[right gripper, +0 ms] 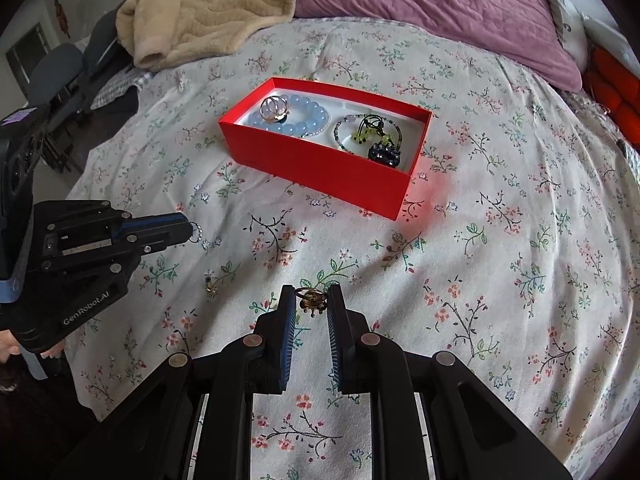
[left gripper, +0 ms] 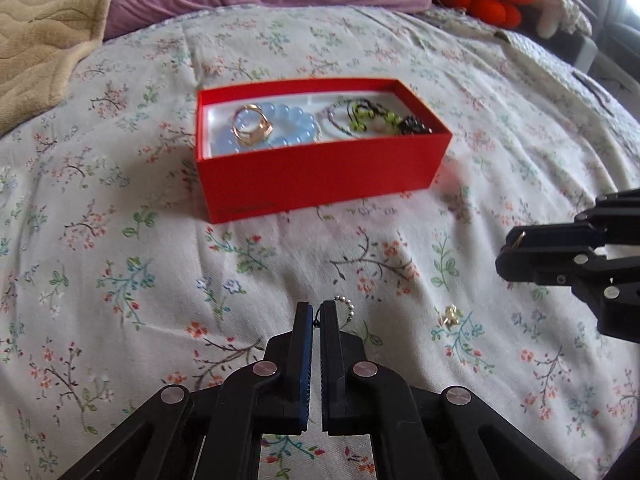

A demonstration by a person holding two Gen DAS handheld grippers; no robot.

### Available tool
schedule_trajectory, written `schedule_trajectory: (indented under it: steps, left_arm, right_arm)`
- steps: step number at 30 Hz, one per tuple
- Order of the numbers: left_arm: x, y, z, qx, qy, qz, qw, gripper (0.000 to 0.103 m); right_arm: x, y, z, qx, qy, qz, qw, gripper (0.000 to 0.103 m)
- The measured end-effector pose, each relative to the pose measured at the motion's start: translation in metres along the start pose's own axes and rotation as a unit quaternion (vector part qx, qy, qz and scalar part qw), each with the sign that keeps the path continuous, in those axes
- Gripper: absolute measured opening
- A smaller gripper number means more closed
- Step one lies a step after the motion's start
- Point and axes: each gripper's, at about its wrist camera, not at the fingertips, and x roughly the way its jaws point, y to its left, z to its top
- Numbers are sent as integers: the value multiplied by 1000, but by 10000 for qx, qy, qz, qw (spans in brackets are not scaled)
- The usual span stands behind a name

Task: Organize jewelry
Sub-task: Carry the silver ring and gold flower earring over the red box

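A flowered bedspread (left gripper: pixel 120 240) covers the bed, and on it sits a red box (right gripper: pixel 320 164) holding a blue bead bracelet (right gripper: pixel 298 114), a gold ring (right gripper: pixel 274 109), a thin beaded bracelet (right gripper: pixel 340 130) and dark and green pieces at its other end. Nearer than the box, the left gripper (left gripper: pixel 317 312) is pressed together on a small silver bead chain (left gripper: pixel 345 307). Also short of the box, the right gripper (right gripper: pixel 311 302) pinches a bronze ring (right gripper: pixel 310 299), and a small gold charm (left gripper: pixel 451 315) lies loose on the bedspread between the two grippers.

both wrist views look low across the bed at red box (left gripper: pixel 320 152).
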Motion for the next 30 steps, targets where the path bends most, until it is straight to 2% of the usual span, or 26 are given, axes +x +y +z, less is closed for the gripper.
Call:
schedule_trajectory:
  steps: [10, 14, 24, 30]
  left_arm:
    - [-9, 9, 36, -237, -382, 147, 9989, 0]
    - [-3, 6, 55, -192, -531, 361, 9978, 0]
    - [29, 7, 81, -343, -502, 574, 9965, 0]
    - [47, 13, 90, -579, -417, 519, 9961, 0]
  right_arm:
    - [-11, -8, 31, 310, -325, 86, 9990, 17]
    - [-9, -15, 52, 508, -468, 132, 9975, 17]
    - [18, -41, 84, 858, -550, 39, 9948, 17]
    - [34, -61, 95, 1243, -490, 239, 9907, 17]
